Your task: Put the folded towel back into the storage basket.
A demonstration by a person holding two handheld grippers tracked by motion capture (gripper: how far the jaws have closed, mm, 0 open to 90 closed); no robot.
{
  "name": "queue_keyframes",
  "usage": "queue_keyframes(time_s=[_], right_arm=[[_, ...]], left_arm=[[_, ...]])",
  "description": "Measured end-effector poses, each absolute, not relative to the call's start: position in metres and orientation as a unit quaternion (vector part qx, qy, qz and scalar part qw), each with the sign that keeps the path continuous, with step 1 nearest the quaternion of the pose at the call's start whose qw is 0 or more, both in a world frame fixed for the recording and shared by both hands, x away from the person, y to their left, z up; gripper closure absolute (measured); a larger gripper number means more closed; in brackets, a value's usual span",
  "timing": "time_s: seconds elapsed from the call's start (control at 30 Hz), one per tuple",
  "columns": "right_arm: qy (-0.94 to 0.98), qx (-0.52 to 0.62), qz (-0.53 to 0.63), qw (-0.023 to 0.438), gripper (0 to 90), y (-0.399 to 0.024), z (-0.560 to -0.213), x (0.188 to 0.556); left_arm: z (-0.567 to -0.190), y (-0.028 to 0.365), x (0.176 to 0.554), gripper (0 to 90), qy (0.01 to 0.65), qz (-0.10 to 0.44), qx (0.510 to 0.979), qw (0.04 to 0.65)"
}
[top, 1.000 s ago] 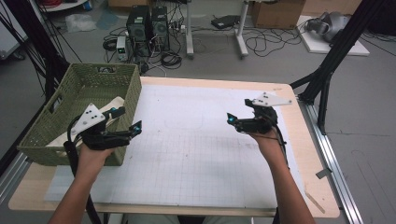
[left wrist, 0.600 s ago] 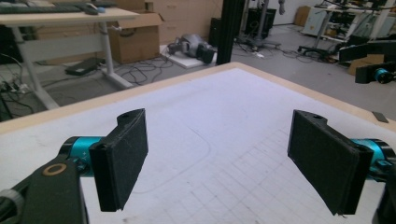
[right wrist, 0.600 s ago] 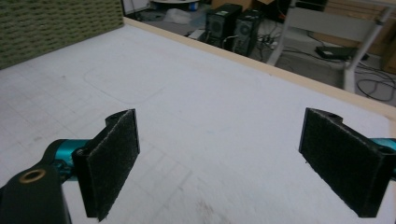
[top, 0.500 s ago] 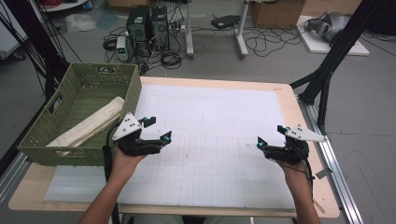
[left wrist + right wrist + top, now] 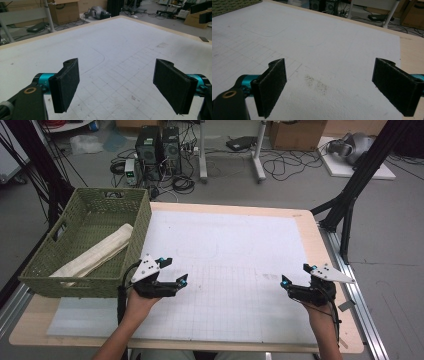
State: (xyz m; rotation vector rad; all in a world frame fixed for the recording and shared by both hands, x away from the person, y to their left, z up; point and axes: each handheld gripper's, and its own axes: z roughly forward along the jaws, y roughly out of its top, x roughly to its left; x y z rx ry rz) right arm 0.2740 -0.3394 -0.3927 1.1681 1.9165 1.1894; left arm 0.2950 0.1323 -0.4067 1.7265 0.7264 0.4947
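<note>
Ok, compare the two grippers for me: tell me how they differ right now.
The left gripper is over the white mat right beside the green basket, while the right gripper is near the mat's right edge, far from the basket. The left gripper's grey plate sits toward the basket; the right gripper's plate juts out over the bare wood strip. Both have their jaws wide open, hold nothing, and point inward across the mat.

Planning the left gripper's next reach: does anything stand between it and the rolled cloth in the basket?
Yes: the near wall of the green basket rises between the open left gripper and the rolled cloth lying inside; reaching it likely means going over the rim.
</note>
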Motion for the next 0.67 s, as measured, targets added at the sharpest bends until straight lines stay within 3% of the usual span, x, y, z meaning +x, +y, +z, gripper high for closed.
queue_keyframes(time_s=[0.67], right_arm=[[0.729,0.431,0.445,0.291,11.6,-0.3334,-0.398,0.2771]], left_arm=[[-0.4095,0.1326,0.2975,21.8,0.315,0.21,0.737,0.56]])
